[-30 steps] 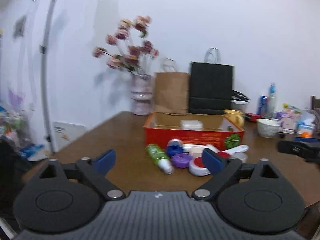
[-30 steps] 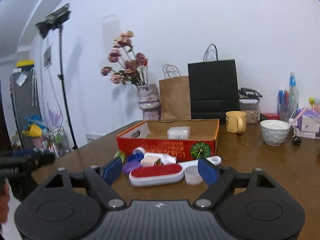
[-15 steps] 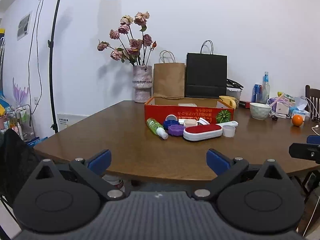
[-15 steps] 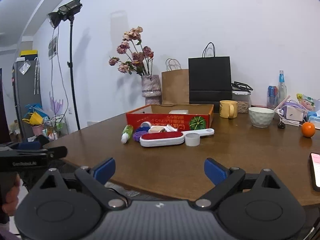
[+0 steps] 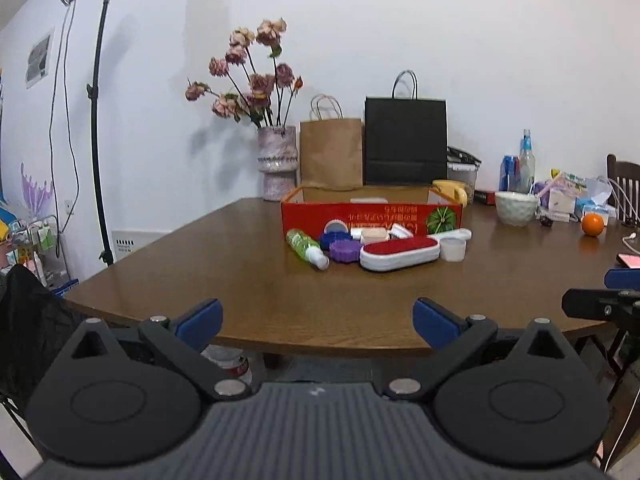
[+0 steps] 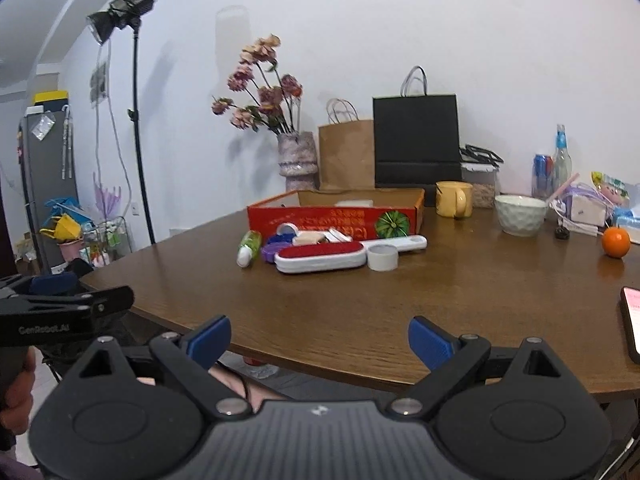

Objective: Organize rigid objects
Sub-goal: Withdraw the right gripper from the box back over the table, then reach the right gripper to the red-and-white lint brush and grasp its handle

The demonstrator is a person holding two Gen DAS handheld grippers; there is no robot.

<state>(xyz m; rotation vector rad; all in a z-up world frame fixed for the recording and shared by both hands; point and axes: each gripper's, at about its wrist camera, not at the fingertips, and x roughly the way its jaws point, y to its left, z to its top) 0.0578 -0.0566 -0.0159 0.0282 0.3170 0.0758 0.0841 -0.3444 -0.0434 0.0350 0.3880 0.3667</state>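
A red cardboard box (image 5: 372, 212) (image 6: 336, 216) stands mid-table with a white item inside. In front of it lies a cluster: a red-topped white lint brush (image 5: 398, 253) (image 6: 320, 258), a green bottle (image 5: 306, 243) (image 6: 249, 247), a purple lid (image 5: 345, 251) (image 6: 273, 251), a blue lid (image 5: 334, 239), a small white cup (image 5: 453, 249) (image 6: 383, 258) and a white spoon-shaped scoop (image 6: 400, 244). My left gripper (image 5: 318, 318) and right gripper (image 6: 320, 338) are both open and empty, held back at the table's near edge, far from the cluster.
A wooden table (image 5: 256, 288) carries a vase of flowers (image 5: 278, 168), brown bag (image 5: 331, 152) and black bag (image 5: 406, 140), a yellow mug (image 6: 454, 199), a white bowl (image 6: 520, 214), an orange (image 6: 616, 242), bottles and a phone (image 6: 632, 320). A light stand (image 5: 98, 120) stands at left.
Both grippers have pulled back from right over the cluster to the table's near edge. The objects have not moved. Both stay open.
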